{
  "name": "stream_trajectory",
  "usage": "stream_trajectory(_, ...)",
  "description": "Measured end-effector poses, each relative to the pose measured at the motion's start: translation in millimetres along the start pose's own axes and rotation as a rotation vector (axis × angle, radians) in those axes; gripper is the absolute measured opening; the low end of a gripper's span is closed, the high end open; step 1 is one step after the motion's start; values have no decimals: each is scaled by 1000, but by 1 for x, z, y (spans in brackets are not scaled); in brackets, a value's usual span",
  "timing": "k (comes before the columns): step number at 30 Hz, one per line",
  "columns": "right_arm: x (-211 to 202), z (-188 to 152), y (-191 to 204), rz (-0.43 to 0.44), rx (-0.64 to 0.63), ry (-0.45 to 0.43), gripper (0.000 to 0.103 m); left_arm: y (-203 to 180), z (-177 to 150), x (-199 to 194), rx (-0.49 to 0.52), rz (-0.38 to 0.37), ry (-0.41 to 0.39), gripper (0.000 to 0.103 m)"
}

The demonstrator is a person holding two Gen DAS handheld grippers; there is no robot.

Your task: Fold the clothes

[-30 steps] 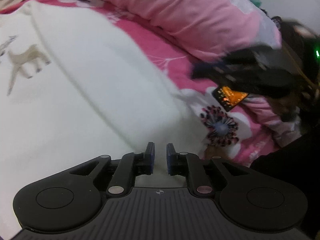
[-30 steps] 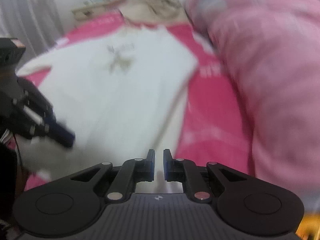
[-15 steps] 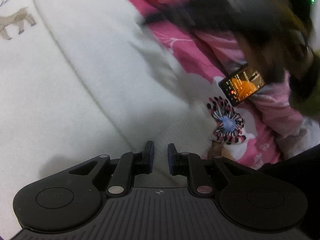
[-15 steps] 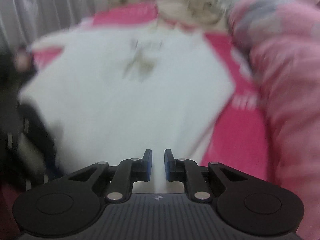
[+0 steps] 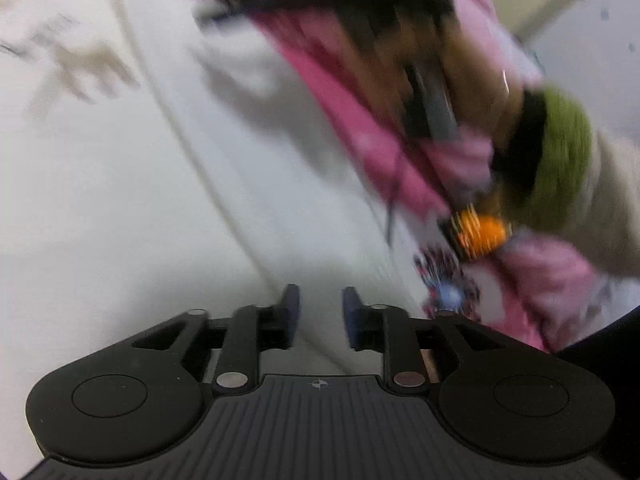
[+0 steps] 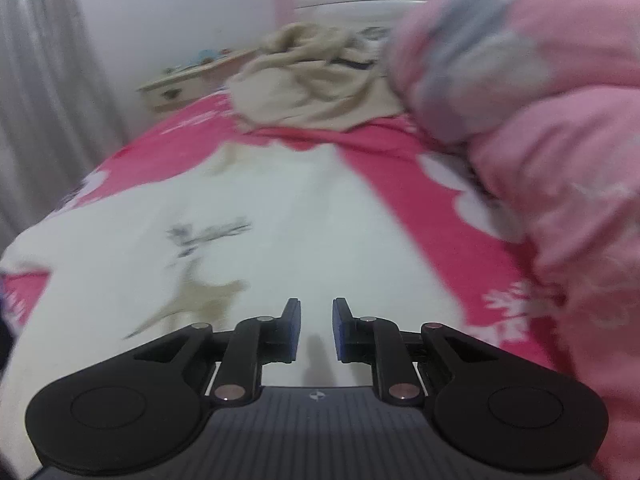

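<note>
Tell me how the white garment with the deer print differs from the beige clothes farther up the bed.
The white garment lies spread flat on the pink bedsheet, while the beige clothes sit crumpled in a heap. The white garment carries a deer print; the beige clothes show no print that can be made out. The white garment lies right under the right gripper, the beige clothes far beyond it. Both rest on the same bed.

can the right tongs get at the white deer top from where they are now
Probably yes. The right tongs hang just over the white deer top, which lies flat on the pink bedspread. Their jaws have just been opening, with nothing between them and nothing blocking the way down. The pink quilt sits off to the side.
</note>
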State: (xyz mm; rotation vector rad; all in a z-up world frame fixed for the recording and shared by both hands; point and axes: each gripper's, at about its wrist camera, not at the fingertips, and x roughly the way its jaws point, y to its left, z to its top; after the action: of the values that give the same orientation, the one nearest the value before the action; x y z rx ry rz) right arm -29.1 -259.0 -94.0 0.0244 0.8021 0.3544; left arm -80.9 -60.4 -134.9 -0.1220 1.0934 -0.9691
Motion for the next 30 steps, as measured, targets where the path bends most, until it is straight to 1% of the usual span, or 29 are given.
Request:
stream_trajectory(3,-3,-7,21,41,-45,38,18,34,7,-47,-93,112,-109,29)
stream_trajectory(4,-3,-10,27,58,-51,50,18,51,11,-66,-145,170,-148,29)
stream_trajectory(6,-1,-8,39,96,-64,82,18,88,15,-108,-276,296,-230,29)
stream_trajectory(9,9,7,67,139,-131,142,18,151,9,-187,-543,489,-384,29)
stream_trajectory(11,15,20,90,170,-203,175,18,189,-8,-247,-739,612,-497,30)
stream_trajectory(12,17,26,101,186,-241,190,18,203,-18,-275,-813,654,-554,31)
stream_trajectory(15,28,50,145,238,-378,216,18,233,-49,-344,-996,757,-684,35)
stream_trajectory(16,32,57,161,255,-422,217,19,243,-60,-366,-1051,778,-722,37)
stream_trajectory(17,38,64,179,272,-468,217,24,256,-72,-387,-1107,797,-753,38)
stream_trajectory(18,44,70,199,290,-516,217,25,268,-84,-401,-1164,795,-769,44)
stream_trajectory(19,51,74,219,310,-560,216,25,282,-98,-415,-1219,769,-780,50)
stream_trajectory(21,67,82,262,372,-628,204,25,305,-124,-427,-1335,718,-787,52)
stream_trajectory(22,75,84,281,402,-656,192,25,322,-131,-436,-1368,699,-767,55)
stream_trajectory(24,88,81,321,451,-735,134,25,337,-144,-434,-1400,704,-727,57)
stream_trajectory(25,95,78,339,464,-774,106,26,342,-152,-431,-1435,700,-717,58)
stream_trajectory(26,104,75,357,469,-806,83,26,345,-161,-428,-1476,679,-730,58)
stream_trajectory(27,114,71,372,468,-822,74,26,352,-169,-425,-1506,635,-762,58)
stream_trajectory(29,137,66,397,465,-834,80,26,366,-174,-423,-1540,582,-786,58)
stream_trajectory(30,147,63,405,461,-839,90,26,374,-174,-421,-1557,577,-787,58)
